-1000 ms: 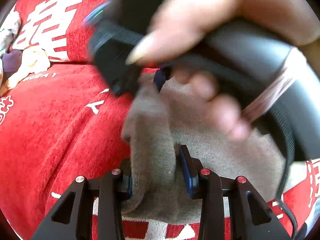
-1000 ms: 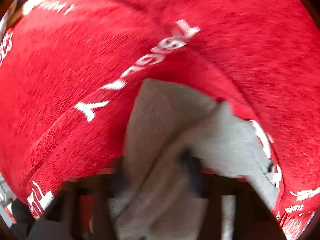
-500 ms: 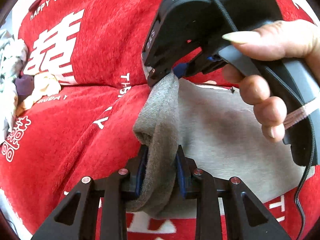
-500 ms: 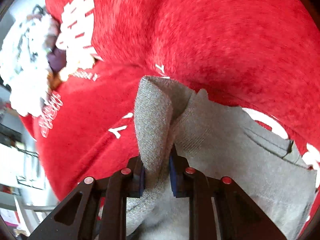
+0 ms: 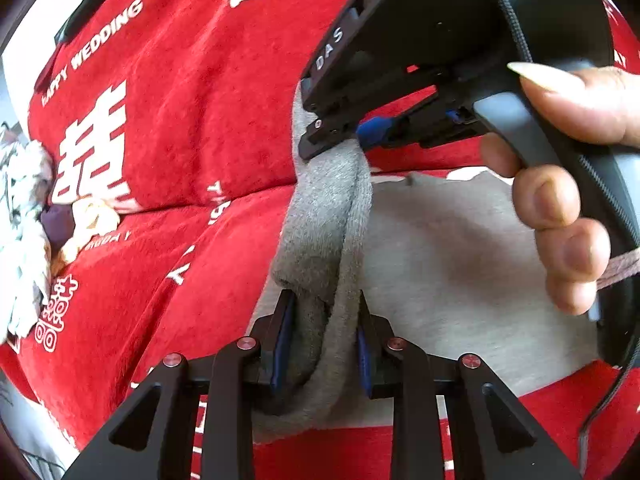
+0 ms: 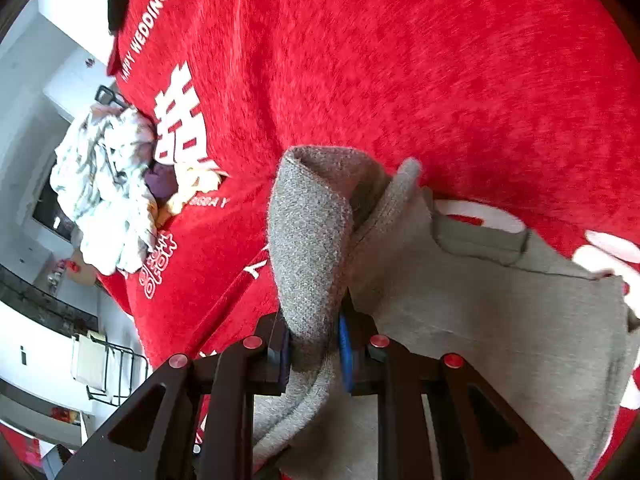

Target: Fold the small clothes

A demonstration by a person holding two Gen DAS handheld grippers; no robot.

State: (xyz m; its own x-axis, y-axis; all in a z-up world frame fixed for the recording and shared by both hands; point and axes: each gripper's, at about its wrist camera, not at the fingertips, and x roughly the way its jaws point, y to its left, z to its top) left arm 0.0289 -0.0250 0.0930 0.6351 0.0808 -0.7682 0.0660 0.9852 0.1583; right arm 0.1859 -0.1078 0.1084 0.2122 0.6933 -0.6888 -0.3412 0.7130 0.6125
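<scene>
A small grey garment (image 5: 448, 264) lies partly spread on a red blanket (image 5: 192, 120) with white lettering. My left gripper (image 5: 322, 344) is shut on a bunched edge of the garment at the bottom of the left wrist view. My right gripper (image 5: 340, 136), held by a hand, is shut on the same edge farther along, so the fold is stretched between the two. In the right wrist view my right gripper (image 6: 314, 348) pinches the rolled grey fabric (image 6: 308, 232), and the rest of the garment (image 6: 500, 312) hangs to the right.
A heap of light and purple clothes (image 6: 108, 184) lies at the blanket's left edge; it also shows in the left wrist view (image 5: 36, 216). Beyond the blanket (image 6: 400, 60) are a white wall and a wire rack (image 6: 108, 372).
Both grippers have lifted the gripped edge and drawn apart, stretching the grey fold between them. The right gripper has moved up and away from the left one.
</scene>
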